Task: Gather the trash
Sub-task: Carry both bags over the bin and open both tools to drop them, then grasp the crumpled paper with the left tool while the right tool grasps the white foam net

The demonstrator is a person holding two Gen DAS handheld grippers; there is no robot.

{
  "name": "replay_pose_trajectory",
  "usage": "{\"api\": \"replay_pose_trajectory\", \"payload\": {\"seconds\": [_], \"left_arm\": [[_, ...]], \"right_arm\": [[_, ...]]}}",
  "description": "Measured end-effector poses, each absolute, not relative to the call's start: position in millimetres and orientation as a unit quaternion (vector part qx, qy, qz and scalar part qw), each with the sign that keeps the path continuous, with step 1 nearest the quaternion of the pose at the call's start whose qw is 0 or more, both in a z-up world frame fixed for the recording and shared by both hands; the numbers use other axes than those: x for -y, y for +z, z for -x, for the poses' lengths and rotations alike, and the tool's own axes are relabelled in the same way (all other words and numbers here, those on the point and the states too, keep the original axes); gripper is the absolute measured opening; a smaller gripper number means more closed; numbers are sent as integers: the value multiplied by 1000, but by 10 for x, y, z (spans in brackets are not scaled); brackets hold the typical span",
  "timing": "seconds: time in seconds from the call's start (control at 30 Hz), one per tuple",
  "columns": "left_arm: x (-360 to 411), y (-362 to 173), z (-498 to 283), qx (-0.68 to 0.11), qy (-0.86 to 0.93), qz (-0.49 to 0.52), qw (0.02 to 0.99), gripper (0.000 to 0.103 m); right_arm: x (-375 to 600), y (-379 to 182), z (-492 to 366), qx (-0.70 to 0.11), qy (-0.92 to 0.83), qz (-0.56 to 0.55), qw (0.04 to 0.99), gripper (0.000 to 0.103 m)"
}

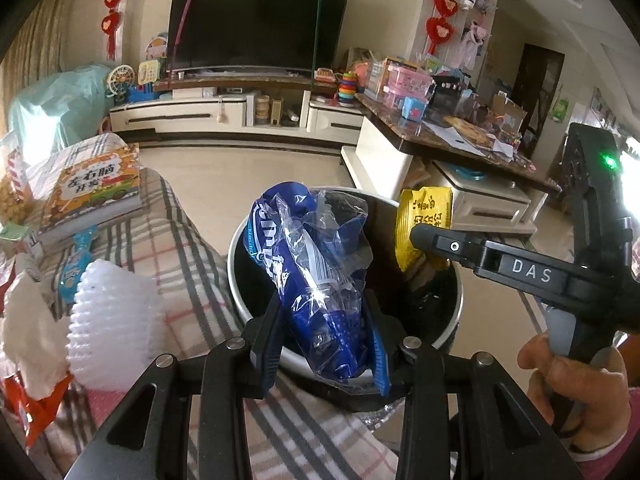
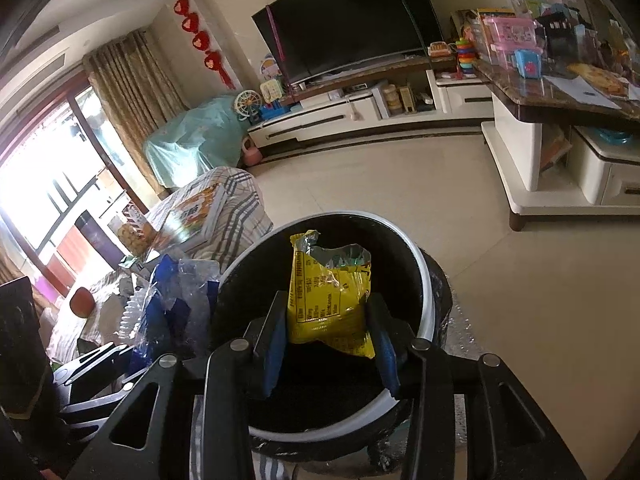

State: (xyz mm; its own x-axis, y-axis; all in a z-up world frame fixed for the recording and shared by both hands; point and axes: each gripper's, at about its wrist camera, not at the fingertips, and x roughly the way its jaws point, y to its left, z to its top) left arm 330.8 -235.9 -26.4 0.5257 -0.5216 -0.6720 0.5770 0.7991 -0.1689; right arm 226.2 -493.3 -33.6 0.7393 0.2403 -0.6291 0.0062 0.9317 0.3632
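The left claw (image 1: 326,344) grips a crumpled blue-and-clear wrapper (image 1: 316,276), long axis pointing away over the trash bin (image 1: 240,280). The right claw (image 2: 330,350) clamps a yellow snack bag (image 2: 330,300) upright above it; the bin's contents stay dark.

A dark curved television (image 1: 256,26) stands on a long white cabinet (image 1: 224,114) against the cream wall (image 2: 236,24). Pale floor tiles (image 2: 400,184), brown curtains (image 2: 132,92), bright window (image 2: 44,184).
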Motion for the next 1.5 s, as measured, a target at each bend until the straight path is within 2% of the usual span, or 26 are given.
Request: {"api": "replay_pose_trajectory", "payload": {"seconds": [0.1,0.17,0.2,0.27,0.33,0.73,1.5], "left_arm": [[2412,-269,-3367,-378,-313,-35,871,40],[2449,-258,-3379,-379,-311,-33,871,45],[2473,-267,-3366,-380,-311,-34,870,46],[2508,-272,-3352,-383,-310,-34,870,47],[2524,-268,-3339,-383,-312,-33,869,55],[2121,-307,-2889,-371,-283,-2,884,64],[829,-286,-1540,-370,-164,52,913,66]], "right_arm": [[4950,-352,-2302,-359,61,-170,916,42],[4961,-356,-2333,-362,62,-171,914,50],[4969,-357,-2336,-361,61,-172,915,56],[4977,-350,-2339,-360,60,-173,915,60],[4976,-347,-2333,-360,59,-177,914,67],[4937,-265,-2080,-337,61,-198,919,84],[3588,-468,-1605,-356,168,-139,909,88]]}}
